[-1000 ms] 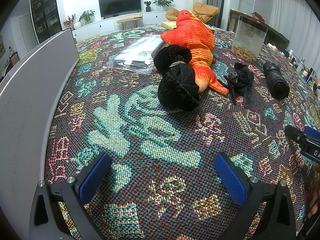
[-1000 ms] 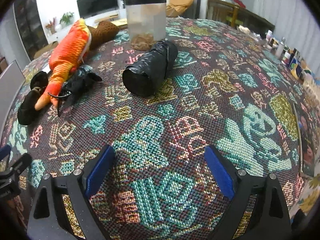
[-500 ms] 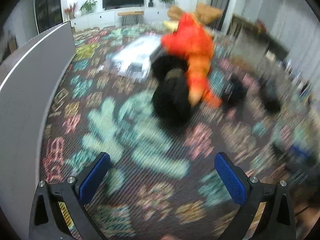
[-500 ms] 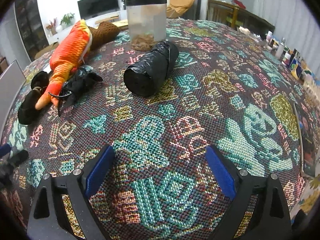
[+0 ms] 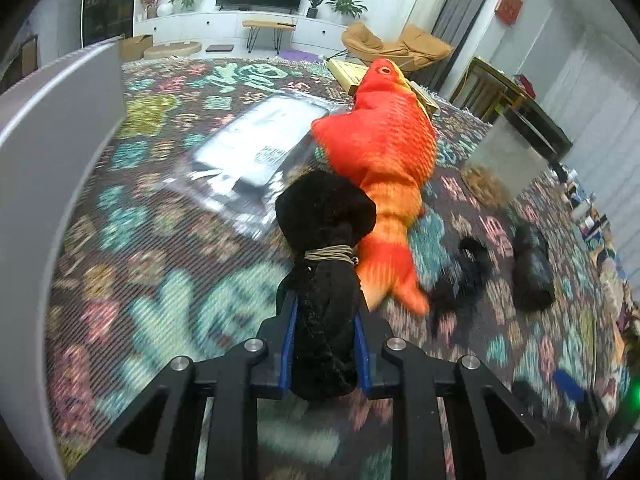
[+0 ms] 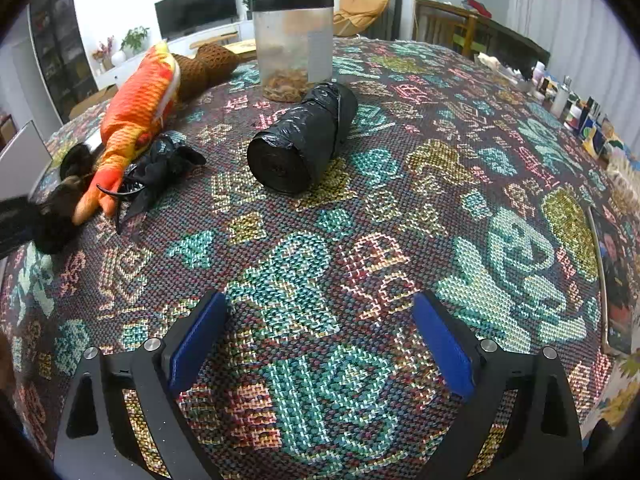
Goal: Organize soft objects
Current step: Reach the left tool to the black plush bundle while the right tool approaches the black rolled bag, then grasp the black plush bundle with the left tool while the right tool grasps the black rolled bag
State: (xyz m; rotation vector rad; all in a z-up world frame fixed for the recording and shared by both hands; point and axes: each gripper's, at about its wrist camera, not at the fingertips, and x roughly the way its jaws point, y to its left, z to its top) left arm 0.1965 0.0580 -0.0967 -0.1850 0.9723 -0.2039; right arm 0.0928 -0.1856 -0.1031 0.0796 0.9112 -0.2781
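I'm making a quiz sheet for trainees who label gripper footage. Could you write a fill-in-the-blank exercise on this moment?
1. The left gripper is shut on the ____ plush toy.
2. The orange fish plush lies right beside that toy, on its ____ side in the left wrist view.
3. The right gripper hangs over the patterned tablecloth with its jaws ____.
4. The roll of black bags lies in front of a clear ____ with a black lid.

Missing words: black; right; open; container

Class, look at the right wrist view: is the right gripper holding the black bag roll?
No: the right gripper stands open over bare cloth, and the black bag roll lies apart, farther up the table.
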